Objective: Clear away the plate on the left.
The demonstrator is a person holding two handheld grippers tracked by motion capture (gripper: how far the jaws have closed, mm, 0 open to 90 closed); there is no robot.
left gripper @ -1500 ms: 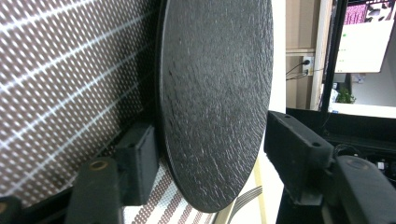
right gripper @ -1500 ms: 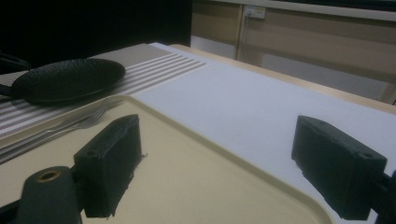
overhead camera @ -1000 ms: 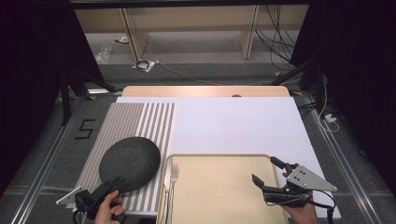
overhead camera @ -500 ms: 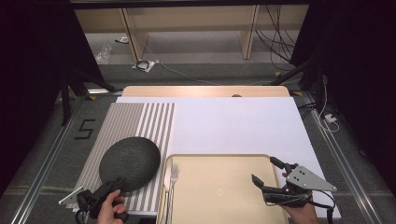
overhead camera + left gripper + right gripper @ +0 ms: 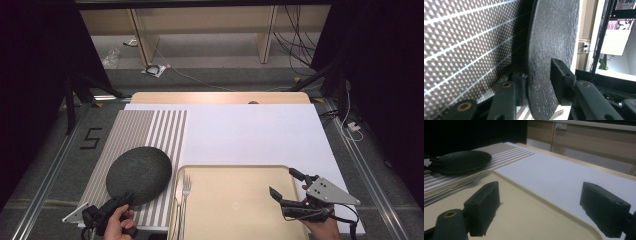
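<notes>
- Left gripper (image 5: 125, 199) sits at the near rim of the dark plate (image 5: 139, 174); in the left gripper view its jaws straddle the plate's (image 5: 554, 50) edge, one below, one above.
- Its jaws have just been closing with the rim between them; the lower pad looks pressed on the underside, the upper pad looks just shy of the top face, so it reads as closing on the rim, not yet a firm clamp.
- Plate lies flat on the striped placemat (image 5: 145, 130), left of the tray (image 5: 240, 200), near edge hanging toward the person, which likely makes the rim easy to pinch from the side.
- Edge grip makes sense: the plate is too wide to span, so only the thin rim fits.
- Right gripper (image 5: 287, 187) hovers over the tray's right part, jaws wide apart, nothing between them; in the right gripper view the bare tray (image 5: 529, 215) lies under the pads.
- It looks parked, waiting, maybe to steady the tray.
- Fork (image 5: 186, 192) and what looks like a knife beside it lie along the tray's left edge, leaving the middle free, probably for the plate.
- White sheet (image 5: 250, 135) covers the rest of the table.
</notes>
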